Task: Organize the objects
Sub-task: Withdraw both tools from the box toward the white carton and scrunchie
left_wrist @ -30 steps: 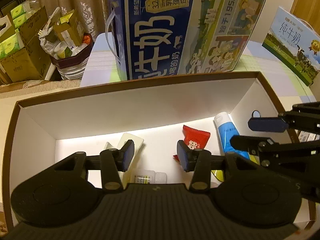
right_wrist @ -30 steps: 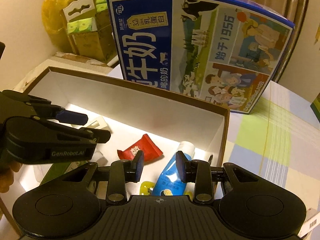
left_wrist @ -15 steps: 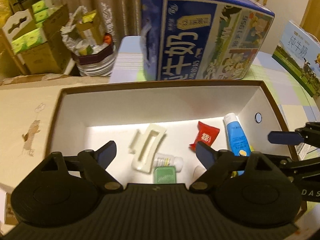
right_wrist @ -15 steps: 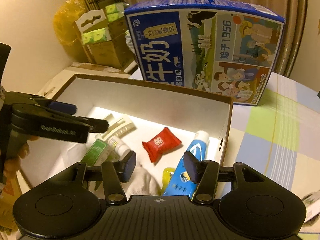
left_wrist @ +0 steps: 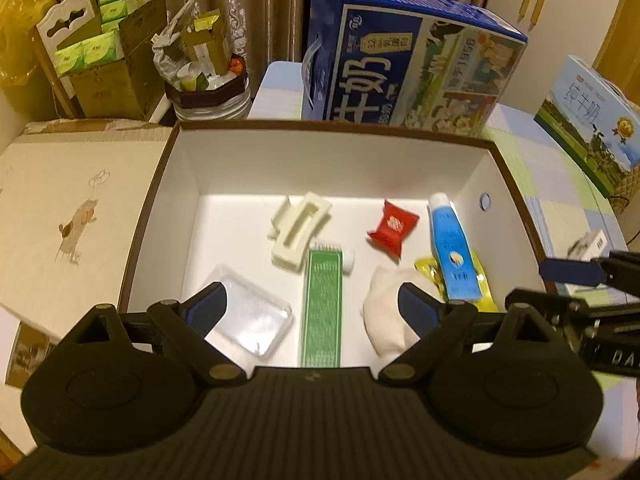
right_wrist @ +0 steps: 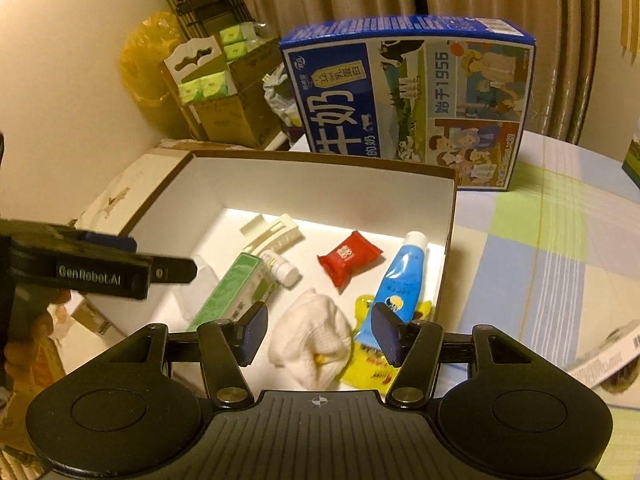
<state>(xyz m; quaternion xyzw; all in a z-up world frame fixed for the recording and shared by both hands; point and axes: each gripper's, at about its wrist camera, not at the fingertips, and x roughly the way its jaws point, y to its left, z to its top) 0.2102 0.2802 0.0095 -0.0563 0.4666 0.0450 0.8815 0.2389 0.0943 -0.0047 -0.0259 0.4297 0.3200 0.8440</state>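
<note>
A table (right_wrist: 560,248) under a pastel checked cloth carries a white box (left_wrist: 328,160) with a brown rim; curtains hang behind, and cartons of green tissue packs and a full bin crowd the corner. One big blue milk carton (right_wrist: 412,100) stands just behind the box's far wall, and a second, smaller milk carton (left_wrist: 588,116) sits off to the right.

Inside the box I count eight things: one cream hair clip (left_wrist: 298,230), one small white bottle (right_wrist: 282,268), one long green box (left_wrist: 322,304), one clear plastic case (left_wrist: 248,320), one red candy (left_wrist: 392,226), one blue tube (left_wrist: 450,252) lying over one yellow packet (right_wrist: 368,364), and one white cloth wad (right_wrist: 310,336). The back left of the floor is bare; the right side is packed close.

The left tongs (left_wrist: 312,308) hover above the near edge, spread wide and empty. The right tongs (right_wrist: 318,334) hover too, moderately apart, holding nothing.
</note>
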